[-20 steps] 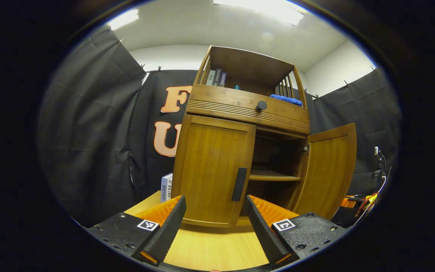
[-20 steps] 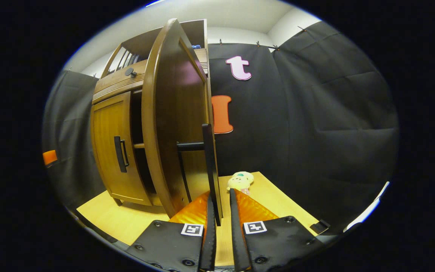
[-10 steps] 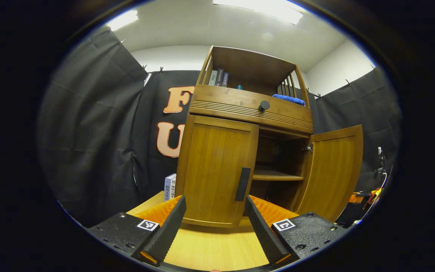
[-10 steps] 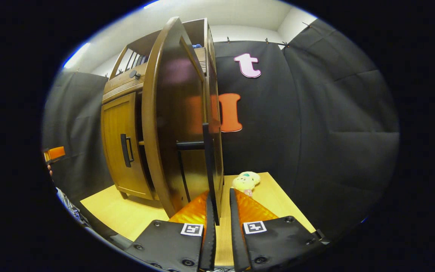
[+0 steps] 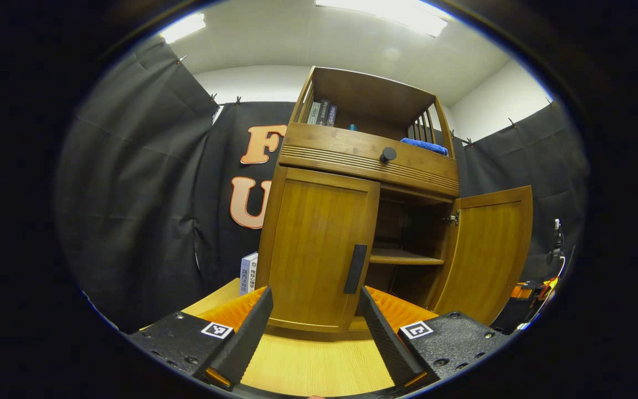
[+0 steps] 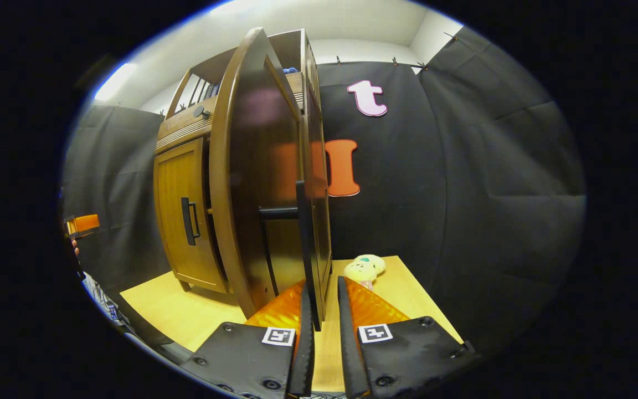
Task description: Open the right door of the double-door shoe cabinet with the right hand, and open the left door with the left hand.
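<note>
Left gripper view: my left hand-held gripper (image 5: pixel 313 327) gapes wide, holding nothing, facing the closed left door (image 5: pixel 319 249) and its handle (image 5: pixel 355 269). My right hand-held gripper (image 6: pixel 322 327), nearly closed, pinches the swung-open right door's (image 6: pixel 258 183) handle (image 6: pixel 302 244).

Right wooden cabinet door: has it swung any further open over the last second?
Yes. In the left gripper view the right wooden cabinet door swung slightly further right, away from the fixed inner wooden shelf.
</note>
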